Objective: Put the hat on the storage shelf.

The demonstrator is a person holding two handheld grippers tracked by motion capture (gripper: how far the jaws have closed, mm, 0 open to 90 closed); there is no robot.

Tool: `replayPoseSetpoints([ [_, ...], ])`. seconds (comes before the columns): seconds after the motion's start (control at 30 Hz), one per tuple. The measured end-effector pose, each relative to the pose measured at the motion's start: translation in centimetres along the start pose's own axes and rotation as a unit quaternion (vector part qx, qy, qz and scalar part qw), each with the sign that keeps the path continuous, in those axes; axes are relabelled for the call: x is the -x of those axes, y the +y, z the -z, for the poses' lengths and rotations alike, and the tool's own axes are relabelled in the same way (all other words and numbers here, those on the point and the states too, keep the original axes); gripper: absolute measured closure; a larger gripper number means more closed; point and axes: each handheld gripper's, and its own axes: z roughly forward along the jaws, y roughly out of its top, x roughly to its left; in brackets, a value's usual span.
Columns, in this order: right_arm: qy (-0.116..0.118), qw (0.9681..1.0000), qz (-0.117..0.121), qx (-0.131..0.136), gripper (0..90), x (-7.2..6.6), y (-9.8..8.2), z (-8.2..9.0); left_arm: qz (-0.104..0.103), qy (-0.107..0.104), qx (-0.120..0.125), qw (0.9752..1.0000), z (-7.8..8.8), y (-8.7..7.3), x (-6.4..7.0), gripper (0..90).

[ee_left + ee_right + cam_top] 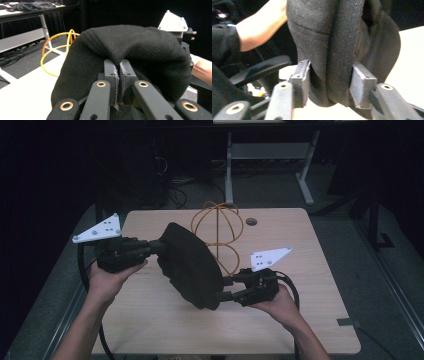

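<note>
A black cloth hat point(190, 267) hangs in the air over the wooden table point(310, 270), held between my two grippers. My left gripper point(159, 247) is shut on its upper left rim; in the left gripper view the jaws point(119, 67) pinch a fold of the hat point(140, 47). At the hat's lower right edge is my right gripper point(222, 289). In the right gripper view its jaws point(328, 77) stand apart with the hat's edge point(329, 37) hanging between them, and a thin gap shows at the left pad point(302, 75).
An orange wire stand point(218, 227) rises from the table just behind the hat, also seen as the orange wire stand point(53, 47). A round cable hole point(251, 221) is near the far edge. Another desk's white legs point(270, 150) stand beyond.
</note>
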Motion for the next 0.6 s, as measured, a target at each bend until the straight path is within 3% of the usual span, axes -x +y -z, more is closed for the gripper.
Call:
replayPoseSetpoints([
  [0.07,-0.013,0.9999,-0.003,0.002,45.7,0.2,-0.1,0.2,-0.005,0.006,-0.007,0.9999,0.1,0.3,0.0,86.6],
  [0.13,-0.023,0.9997,-0.003,0.003,46.1,0.3,-0.2,0.4,-0.009,0.011,-0.014,0.9998,0.0,0.5,-0.1,86.6],
  [0.2,-0.048,0.9989,-0.001,0.002,43.3,0.4,-0.3,0.9,-0.016,0.018,-0.022,0.9995,-0.1,0.7,-0.2,86.6],
  [0.43,-0.084,0.9964,-0.007,-0.002,37.3,0.6,-1.1,2.4,-0.015,0.027,-0.024,0.9992,0.0,1.3,-1.1,86.6],
  [0.6,-0.121,0.9926,-0.013,-0.007,33.1,0.8,-2.1,3.8,-0.014,0.026,-0.022,0.9993,0.1,1.9,-1.5,86.6],
])
